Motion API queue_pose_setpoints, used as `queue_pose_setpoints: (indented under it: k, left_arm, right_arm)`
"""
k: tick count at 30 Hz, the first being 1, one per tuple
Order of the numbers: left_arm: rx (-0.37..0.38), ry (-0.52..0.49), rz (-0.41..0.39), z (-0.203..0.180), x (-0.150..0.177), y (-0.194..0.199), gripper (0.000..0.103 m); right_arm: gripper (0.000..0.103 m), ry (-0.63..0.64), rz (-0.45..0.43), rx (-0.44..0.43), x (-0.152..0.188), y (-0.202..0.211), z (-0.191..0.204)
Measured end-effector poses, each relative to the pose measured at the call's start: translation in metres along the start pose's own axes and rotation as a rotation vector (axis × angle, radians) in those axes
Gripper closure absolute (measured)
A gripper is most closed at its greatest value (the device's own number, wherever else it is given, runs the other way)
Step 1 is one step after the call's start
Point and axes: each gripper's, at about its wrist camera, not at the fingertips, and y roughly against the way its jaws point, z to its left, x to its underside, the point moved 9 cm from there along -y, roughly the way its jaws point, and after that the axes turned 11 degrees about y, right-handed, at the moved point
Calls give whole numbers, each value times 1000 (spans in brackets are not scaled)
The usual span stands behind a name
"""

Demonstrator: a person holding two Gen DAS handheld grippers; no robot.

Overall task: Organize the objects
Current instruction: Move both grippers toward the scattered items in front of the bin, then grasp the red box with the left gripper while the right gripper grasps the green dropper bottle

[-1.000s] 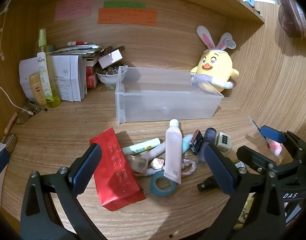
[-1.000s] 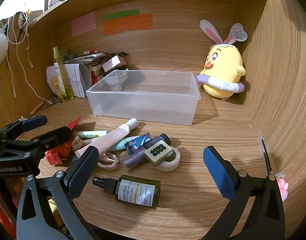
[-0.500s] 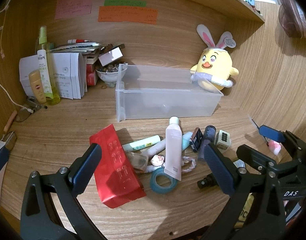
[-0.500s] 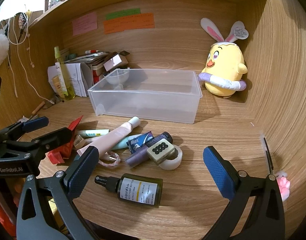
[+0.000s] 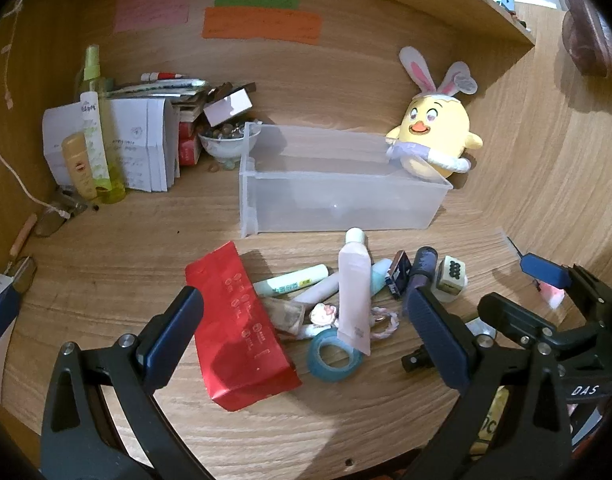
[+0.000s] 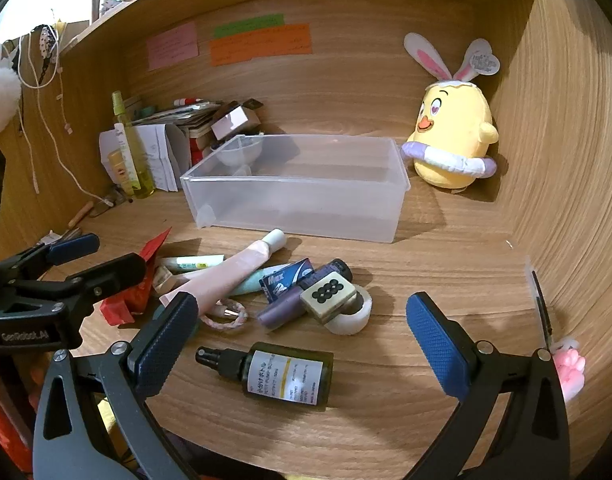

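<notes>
A clear plastic bin (image 5: 337, 196) (image 6: 302, 204) stands empty at the back of the wooden desk. In front of it lies a heap: a red pouch (image 5: 238, 328), a pink tube (image 5: 353, 292) (image 6: 234, 272), a blue tape ring (image 5: 333, 356), a purple tube (image 6: 306, 296), a mahjong tile (image 6: 327, 294) on a white tape roll, and a dark spray bottle (image 6: 282, 376). My left gripper (image 5: 306, 332) hovers open above the pouch and tubes. My right gripper (image 6: 302, 332) hangs open over the spray bottle. Neither holds anything.
A yellow chick plush (image 6: 451, 132) sits at the back right corner. Papers, a green spray bottle (image 5: 96, 128) and a bowl of beads (image 5: 226, 140) crowd the back left. Wooden walls close in on the right and behind.
Both views have shifted only slightly; the left camera has drawn a little back and up. Nothing was taken hold of or moved.
</notes>
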Motion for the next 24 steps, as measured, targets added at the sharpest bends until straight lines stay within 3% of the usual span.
queue_pose_setpoints:
  k: [8,16,24]
  left_arm:
    - [-47,21,48,23,12,-10,0]
    - [-65,120,122,53,18,-30,0]
    - [-104,128,173,71,36,-37,0]
  right_arm:
    - [0,3,49,-20,17,-10,5]
    - [0,-47,103,-75,37,-23,5]
    - [3,-87,90,-87,42,-23,-1]
